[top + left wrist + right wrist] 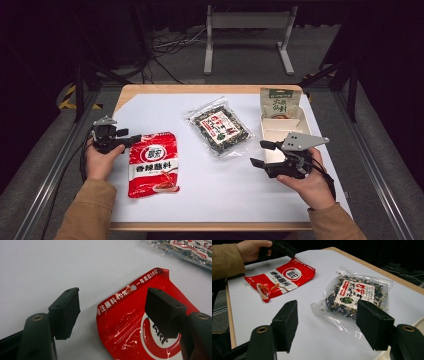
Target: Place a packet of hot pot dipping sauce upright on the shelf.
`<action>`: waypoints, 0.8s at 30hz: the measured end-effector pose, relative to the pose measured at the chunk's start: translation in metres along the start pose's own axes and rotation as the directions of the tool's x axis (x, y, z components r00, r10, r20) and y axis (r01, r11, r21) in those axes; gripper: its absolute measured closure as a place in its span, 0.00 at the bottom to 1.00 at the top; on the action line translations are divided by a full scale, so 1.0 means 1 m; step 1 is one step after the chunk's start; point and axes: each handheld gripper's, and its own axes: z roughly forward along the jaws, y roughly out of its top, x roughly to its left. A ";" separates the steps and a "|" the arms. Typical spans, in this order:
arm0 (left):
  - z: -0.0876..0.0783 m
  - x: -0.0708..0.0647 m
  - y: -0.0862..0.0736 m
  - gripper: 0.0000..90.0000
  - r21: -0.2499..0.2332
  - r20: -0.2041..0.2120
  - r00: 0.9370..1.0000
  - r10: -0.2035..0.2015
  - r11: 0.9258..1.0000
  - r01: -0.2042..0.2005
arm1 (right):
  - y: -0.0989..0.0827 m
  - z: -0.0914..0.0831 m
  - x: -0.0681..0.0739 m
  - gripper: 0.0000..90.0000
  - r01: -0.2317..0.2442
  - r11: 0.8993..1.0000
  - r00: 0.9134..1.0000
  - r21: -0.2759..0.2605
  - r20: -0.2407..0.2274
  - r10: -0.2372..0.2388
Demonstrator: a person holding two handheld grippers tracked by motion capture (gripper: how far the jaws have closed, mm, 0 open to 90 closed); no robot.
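Observation:
A red seasoning packet [153, 164] lies flat at the left of the white table sheet. My left gripper [127, 139] is at the packet's upper left corner, jaws open. In the left gripper view that corner of the red packet [130, 322] lies between the jaws of my left gripper [112, 296], and the pads are not pressing on it. A clear bag of dark dried food [220, 127] lies in the middle. My right gripper [260, 153] hovers to the right of it, open and empty. From the right gripper [327, 307], the clear bag [354, 293] is just ahead and the red packet [280, 280] farther off.
A white tray [280, 132] sits at the right edge of the table, with a green packet [278, 103] standing at its far end. The right gripper is beside the tray's near corner. The table's wooden edge [210, 226] runs along the front.

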 end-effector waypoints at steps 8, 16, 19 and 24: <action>0.007 0.004 -0.003 0.33 0.036 0.031 0.999 -0.026 0.999 0.025 | -0.001 0.002 0.000 0.38 0.000 1.000 1.000 0.003 -0.008 0.000; 0.014 0.004 -0.005 0.37 0.077 0.070 0.997 -0.037 0.997 0.031 | -0.002 0.001 -0.001 0.37 -0.004 1.000 1.000 -0.003 -0.008 0.004; 0.014 0.004 -0.005 0.40 0.084 0.074 0.997 -0.030 0.996 0.023 | -0.003 0.002 -0.001 0.37 -0.006 1.000 1.000 -0.003 -0.009 0.006; 0.012 0.002 -0.005 0.48 0.084 0.094 0.995 -0.025 0.996 0.017 | -0.003 0.003 -0.002 0.36 -0.006 1.000 1.000 -0.004 -0.011 0.006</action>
